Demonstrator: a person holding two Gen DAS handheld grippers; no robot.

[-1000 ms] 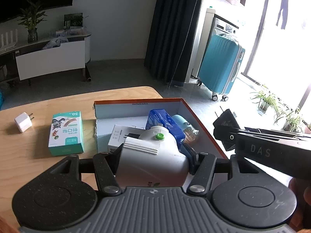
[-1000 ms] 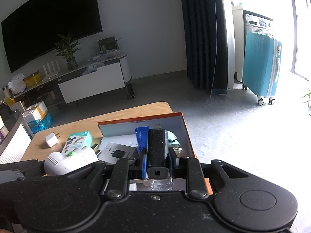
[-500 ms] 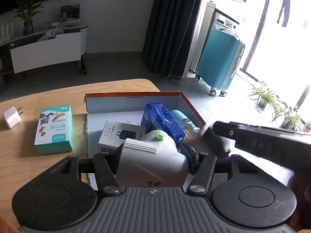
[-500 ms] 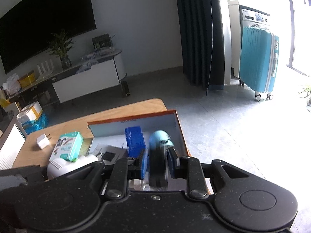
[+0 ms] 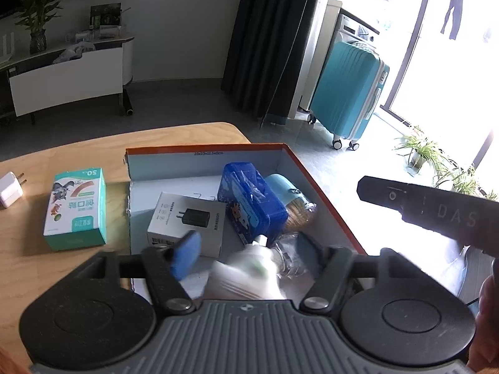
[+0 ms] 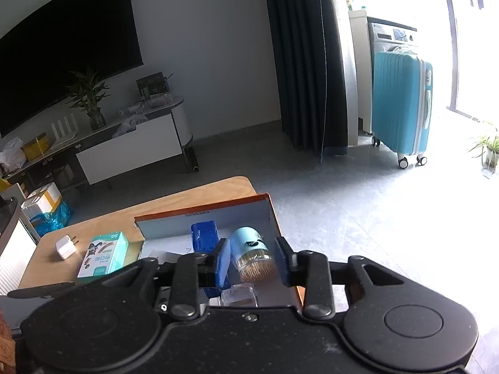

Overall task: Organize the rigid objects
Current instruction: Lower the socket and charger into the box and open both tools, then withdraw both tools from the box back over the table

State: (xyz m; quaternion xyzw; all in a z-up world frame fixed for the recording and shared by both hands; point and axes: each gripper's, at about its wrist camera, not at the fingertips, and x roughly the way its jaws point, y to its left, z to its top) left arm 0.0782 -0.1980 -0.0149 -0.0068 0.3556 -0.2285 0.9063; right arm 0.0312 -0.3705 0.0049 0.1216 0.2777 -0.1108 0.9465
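- The left claw is opening, its blue pads spread clear of the blurred white bottle with a green cap that lies between them, over the near end of the box.
- The right claw is also opening; its pads stand apart on either side of the toothpick jar below, not pressing on it. A small clear case sits just near of the jar.
- The orange-rimmed cardboard box sits at the right end of the wooden table.
- In the box: a white charger carton on the left, a blue tin in the middle, the toothpick jar against the right wall, touching the tin.
- Outside the box, on the table to its left, lie a teal carton and, farther left, a white plug.
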